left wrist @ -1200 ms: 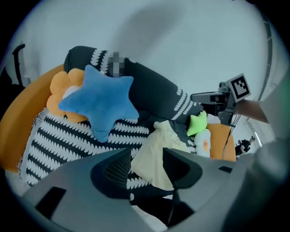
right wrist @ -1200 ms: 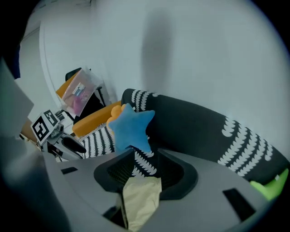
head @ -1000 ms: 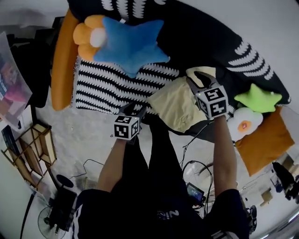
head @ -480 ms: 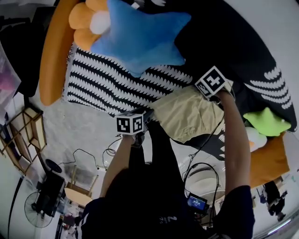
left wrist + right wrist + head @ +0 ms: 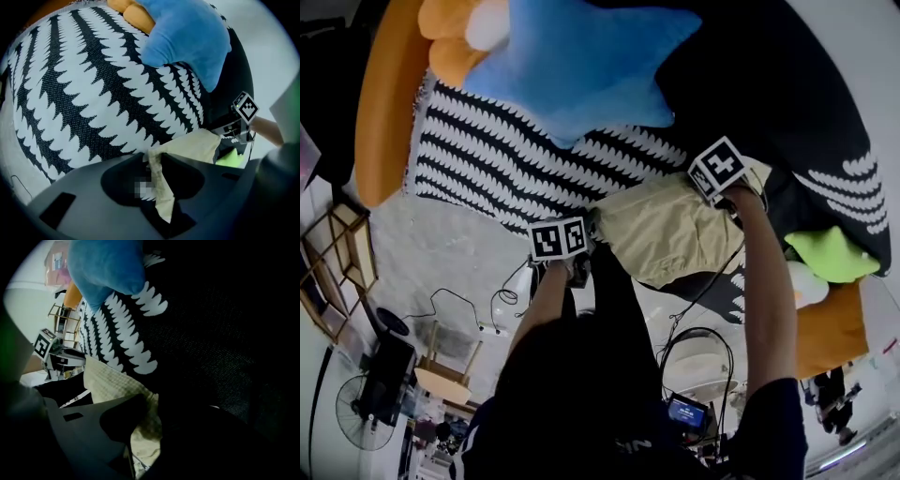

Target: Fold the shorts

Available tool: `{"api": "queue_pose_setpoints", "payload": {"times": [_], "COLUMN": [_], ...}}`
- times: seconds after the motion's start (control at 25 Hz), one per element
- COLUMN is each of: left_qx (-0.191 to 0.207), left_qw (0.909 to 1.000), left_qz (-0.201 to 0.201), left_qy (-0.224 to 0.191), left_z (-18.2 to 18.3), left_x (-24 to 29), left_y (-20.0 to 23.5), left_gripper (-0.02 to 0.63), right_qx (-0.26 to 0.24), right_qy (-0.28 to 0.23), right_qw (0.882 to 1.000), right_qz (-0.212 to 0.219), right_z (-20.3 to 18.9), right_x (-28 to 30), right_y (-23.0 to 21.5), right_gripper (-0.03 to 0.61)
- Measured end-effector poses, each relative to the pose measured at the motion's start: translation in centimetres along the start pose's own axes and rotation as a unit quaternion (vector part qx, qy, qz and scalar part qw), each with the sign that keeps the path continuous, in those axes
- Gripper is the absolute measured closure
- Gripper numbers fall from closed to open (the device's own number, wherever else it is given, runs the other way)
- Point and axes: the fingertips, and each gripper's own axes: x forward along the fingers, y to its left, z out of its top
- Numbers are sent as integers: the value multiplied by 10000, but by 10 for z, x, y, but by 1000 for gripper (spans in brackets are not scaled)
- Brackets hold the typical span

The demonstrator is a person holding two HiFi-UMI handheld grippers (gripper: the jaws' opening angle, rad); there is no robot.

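The cream shorts lie spread over the near edge of the bed, between my two grippers. My left gripper is at the shorts' left corner. In the left gripper view, a strip of the cream fabric runs between its jaws, which are closing on it. My right gripper is at the shorts' far right corner. In the right gripper view, the textured cream cloth is pinched between its dark jaws. Both grippers point steeply down at the bed.
A black-and-white zigzag blanket covers the bed. On it lie a blue star pillow, an orange flower cushion and a long orange bolster. A green star and an orange cushion sit at the right. Cables, a fan and a shelf stand on the floor.
Both grippers have sunk towards the bed with the shorts, which hung bunched between them and now lie spread on the blanket's edge. The right gripper has tipped downward.
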Motion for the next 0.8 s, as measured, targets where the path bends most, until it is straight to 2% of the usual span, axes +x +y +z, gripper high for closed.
{"api": "queue_pose_setpoints", "payload": {"times": [0.04, 0.08, 0.16, 0.24, 0.36, 0.48, 0.6, 0.68, 0.8], "left_qx": [57, 127, 347, 703, 1103, 1120, 1178, 1294, 1180], "left_qw": [10000, 9998, 9991, 9967, 9886, 9784, 9653, 9602, 9640], "left_qz": [64, 126, 222, 331, 432, 425, 590, 868, 1312], "left_qy": [2, 3, -36, -252, -928, -1686, -2256, -2316, -1987], "left_z": [-1, -2, -2, 5, 23, 40, 56, 64, 68], "left_x": [2, 3, 2, -7, -32, -59, -73, -67, -45], "left_y": [1, 1, 0, -7, -23, -32, -30, -17, 9], "left_gripper": [488, 507, 585, 597, 598, 598, 598, 598, 596], "right_qx": [54, 107, 139, 2, -356, -634, -610, -536, -493], "right_qy": [-19, -56, -201, -485, -1235, -2034, -2624, -2834, -2955], "right_qw": [10000, 9999, 9997, 9986, 9913, 9768, 9629, 9575, 9531], "right_qz": [-57, -59, 66, 204, 266, 234, 155, 29, -425], "right_z": [-2, -4, -4, 1, 15, 32, 50, 65, 83], "right_x": [3, 6, 4, -7, -38, -70, -81, -70, -45], "right_y": [-3, -5, -5, -2, 1, -1, -8, -13, -20], "right_gripper": [497, 511, 532, 540, 541, 541, 540, 540, 533]}}
